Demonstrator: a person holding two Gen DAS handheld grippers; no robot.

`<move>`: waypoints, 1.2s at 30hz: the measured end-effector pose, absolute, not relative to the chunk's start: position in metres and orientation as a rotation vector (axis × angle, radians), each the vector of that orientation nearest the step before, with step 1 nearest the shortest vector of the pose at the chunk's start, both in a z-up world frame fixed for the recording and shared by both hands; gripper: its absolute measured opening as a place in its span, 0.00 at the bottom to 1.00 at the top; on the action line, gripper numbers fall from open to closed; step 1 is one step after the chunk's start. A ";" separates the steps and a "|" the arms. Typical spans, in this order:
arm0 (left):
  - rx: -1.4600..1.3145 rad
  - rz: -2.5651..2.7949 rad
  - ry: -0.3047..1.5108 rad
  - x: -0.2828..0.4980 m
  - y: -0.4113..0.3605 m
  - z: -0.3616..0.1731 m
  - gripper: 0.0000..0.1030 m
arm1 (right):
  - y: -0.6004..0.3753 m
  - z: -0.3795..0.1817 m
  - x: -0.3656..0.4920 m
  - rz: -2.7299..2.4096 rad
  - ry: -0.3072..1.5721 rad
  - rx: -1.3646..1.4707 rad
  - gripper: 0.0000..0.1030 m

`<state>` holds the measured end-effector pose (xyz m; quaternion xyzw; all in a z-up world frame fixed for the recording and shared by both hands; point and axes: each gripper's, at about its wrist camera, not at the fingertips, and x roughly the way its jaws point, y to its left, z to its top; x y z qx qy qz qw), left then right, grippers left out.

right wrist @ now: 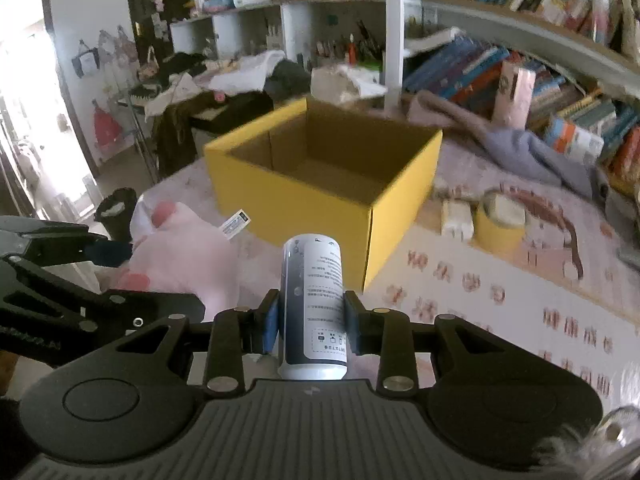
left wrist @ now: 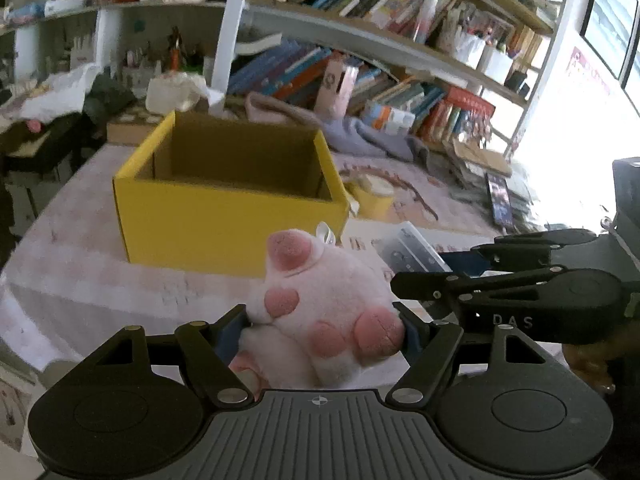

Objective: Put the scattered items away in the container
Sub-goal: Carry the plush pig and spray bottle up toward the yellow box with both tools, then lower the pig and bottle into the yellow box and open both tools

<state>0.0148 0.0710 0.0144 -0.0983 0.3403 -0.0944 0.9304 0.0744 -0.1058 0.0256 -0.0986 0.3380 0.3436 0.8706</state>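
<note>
Squeezing soft pink toy in left gripper, white can in right gripper, ready to drop into empty yellow box.

Ahead of your fingers, crowded shelves of upright books. Grey crumpled cloth lies below them, patterned pink bedspread beneath everything, black-topped side table far left.
</note>
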 end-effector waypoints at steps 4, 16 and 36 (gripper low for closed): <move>-0.188 -0.176 0.658 0.033 0.078 0.026 0.73 | -0.099 0.038 0.095 0.746 0.665 -0.192 0.30; -0.097 -0.123 0.514 0.112 0.099 0.066 0.74 | -0.058 0.084 0.184 0.783 0.505 -0.151 0.30; -0.024 -0.051 0.739 0.231 0.128 -0.014 0.75 | 0.013 -0.012 0.306 0.732 0.748 -0.364 0.30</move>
